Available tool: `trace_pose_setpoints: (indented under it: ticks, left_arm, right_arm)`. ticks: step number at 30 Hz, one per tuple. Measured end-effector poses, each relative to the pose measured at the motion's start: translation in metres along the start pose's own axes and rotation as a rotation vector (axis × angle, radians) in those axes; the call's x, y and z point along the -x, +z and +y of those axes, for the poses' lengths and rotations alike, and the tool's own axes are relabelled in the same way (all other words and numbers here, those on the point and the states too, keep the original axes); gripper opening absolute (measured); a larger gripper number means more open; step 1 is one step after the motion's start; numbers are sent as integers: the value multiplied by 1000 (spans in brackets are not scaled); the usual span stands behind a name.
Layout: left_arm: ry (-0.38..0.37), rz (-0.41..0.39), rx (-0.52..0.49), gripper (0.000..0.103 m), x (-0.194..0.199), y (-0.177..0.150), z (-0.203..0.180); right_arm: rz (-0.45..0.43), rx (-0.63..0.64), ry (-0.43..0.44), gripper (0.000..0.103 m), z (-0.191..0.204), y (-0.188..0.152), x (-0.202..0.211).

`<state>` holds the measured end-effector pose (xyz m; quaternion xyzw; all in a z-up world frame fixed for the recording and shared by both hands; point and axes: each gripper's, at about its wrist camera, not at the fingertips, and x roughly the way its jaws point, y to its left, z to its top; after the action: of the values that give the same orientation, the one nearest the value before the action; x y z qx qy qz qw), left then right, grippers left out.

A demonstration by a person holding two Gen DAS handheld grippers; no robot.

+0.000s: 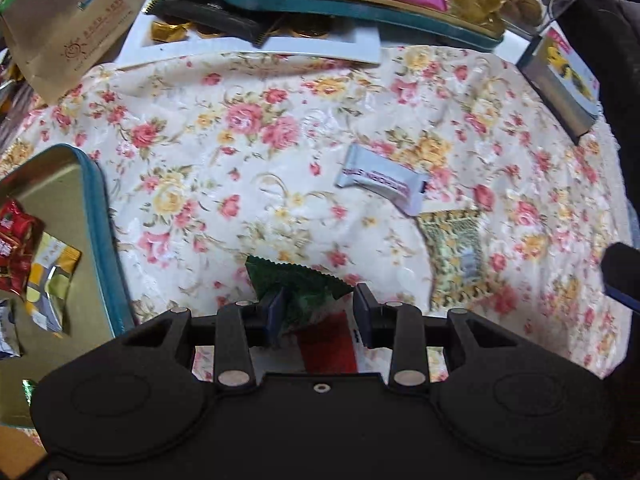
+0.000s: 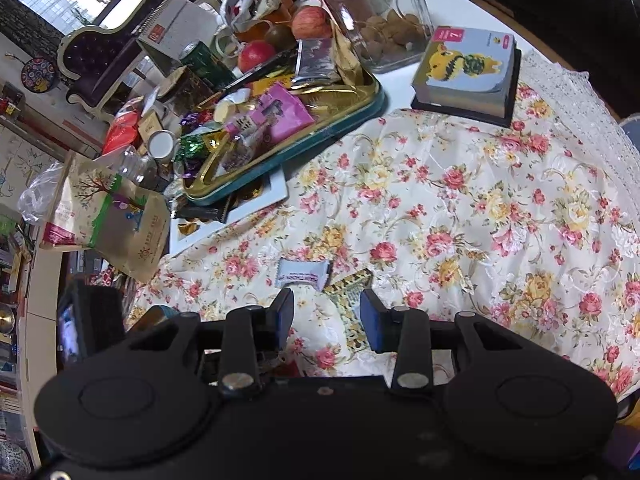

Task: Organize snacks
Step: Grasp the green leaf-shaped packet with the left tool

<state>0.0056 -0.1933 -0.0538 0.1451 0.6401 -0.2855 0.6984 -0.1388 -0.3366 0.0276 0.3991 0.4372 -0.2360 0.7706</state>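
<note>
Low in the frame, the left gripper has its fingers spread around a green snack packet; the left pad touches the packet, the right one stands clear of it. The packet lies on the floral cloth covering the tabletop. Right of centre rest a white wrapped candy and, just below it, a yellow patterned sachet. At the left edge a teal-rimmed tin holds a red packet and a yellow packet. Along the top edge sits another teal tin, heaped with snacks.
</note>
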Motion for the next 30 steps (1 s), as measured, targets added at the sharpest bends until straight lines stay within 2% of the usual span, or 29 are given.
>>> trace_pose_setpoints:
  ticks: [4, 7, 10, 14, 18, 22, 26, 30]
  left_arm:
    - [-6, -46, 9, 44, 16, -2, 6]
    - [81, -98, 27, 44, 25, -1, 11]
    - [156, -111, 101, 44, 25, 0, 22]
    - [137, -72, 207, 44, 20, 2, 35]
    - [140, -58, 241, 44, 18, 0, 35]
    - [128, -36, 288, 44, 20, 1, 44]
    - [128, -17, 310, 44, 20, 2, 52]
    - [157, -9, 335, 44, 18, 2, 59]
  right_arm:
    - [25, -22, -40, 40, -12, 1, -10]
    - [27, -14, -90, 40, -19, 1, -16]
    - [36, -10, -132, 40, -22, 1, -27]
    - [35, 8, -182, 40, -10, 4, -46]
    - [45, 37, -132, 40, 22, 11, -65]
    - [49, 132, -80, 40, 63, 18, -96]
    - [19, 199, -111, 39, 85, 22, -126]
    - [29, 212, -140, 39, 87, 26, -149]
